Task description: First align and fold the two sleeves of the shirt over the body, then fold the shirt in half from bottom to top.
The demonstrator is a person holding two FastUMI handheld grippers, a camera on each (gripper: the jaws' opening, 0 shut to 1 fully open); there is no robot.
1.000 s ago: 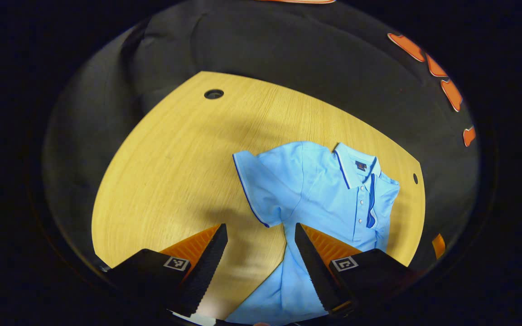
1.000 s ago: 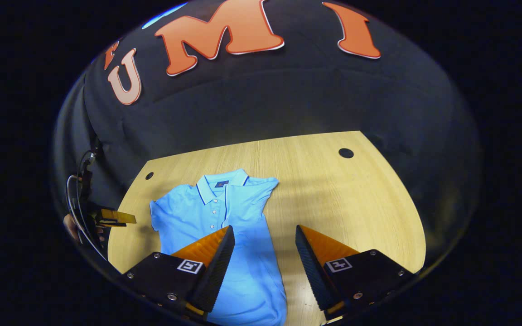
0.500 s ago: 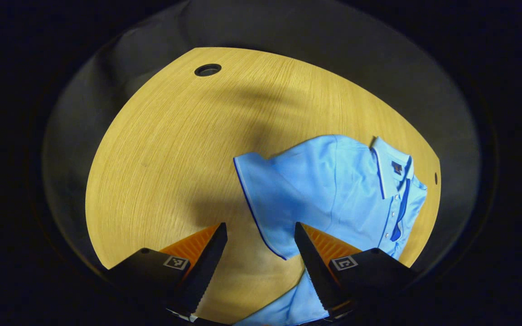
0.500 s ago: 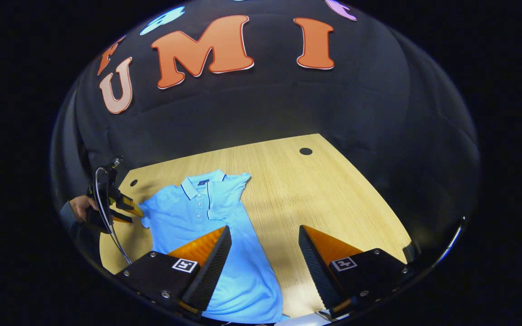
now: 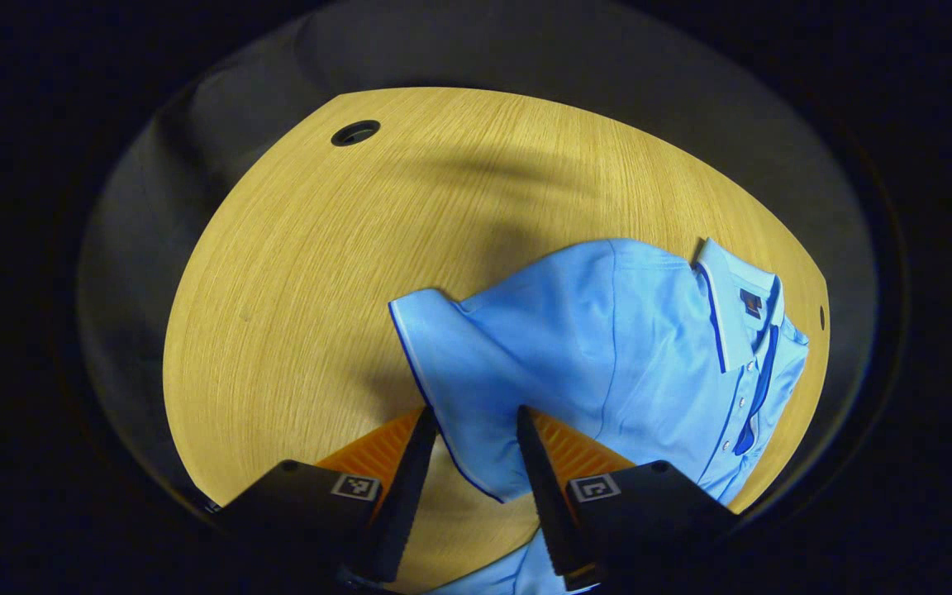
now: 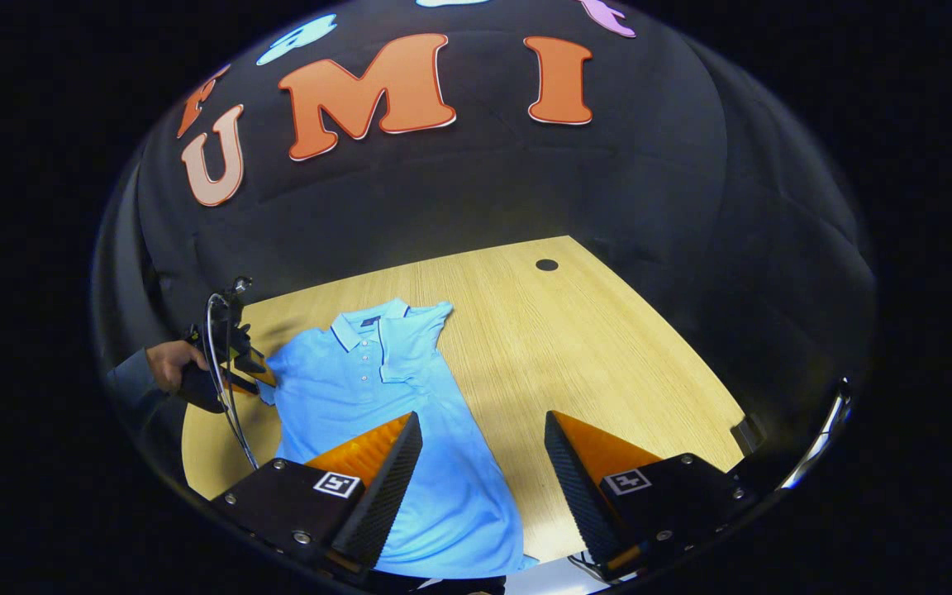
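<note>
A light-blue polo shirt lies face up on the wooden table, collar toward the right in the left gripper view. Its near sleeve spreads out flat, and the dark-trimmed hem runs into the gap of my left gripper. The jaws stand partly narrowed on either side of the hem with space still between them. In the right gripper view, the shirt lies left of centre. The other sleeve is turned in beside the buttons. My right gripper hangs open over the shirt's lower right edge, holding nothing.
A hand holds the left gripper at the shirt's left sleeve in the right gripper view. The table has a round cable hole near its far edge, seen too as a hole at the back. Bare wood stretches right of the shirt.
My left gripper has moved forward onto the sleeve, and its fingers have drawn closer together around the hem. The right gripper has drifted a little, still open.
</note>
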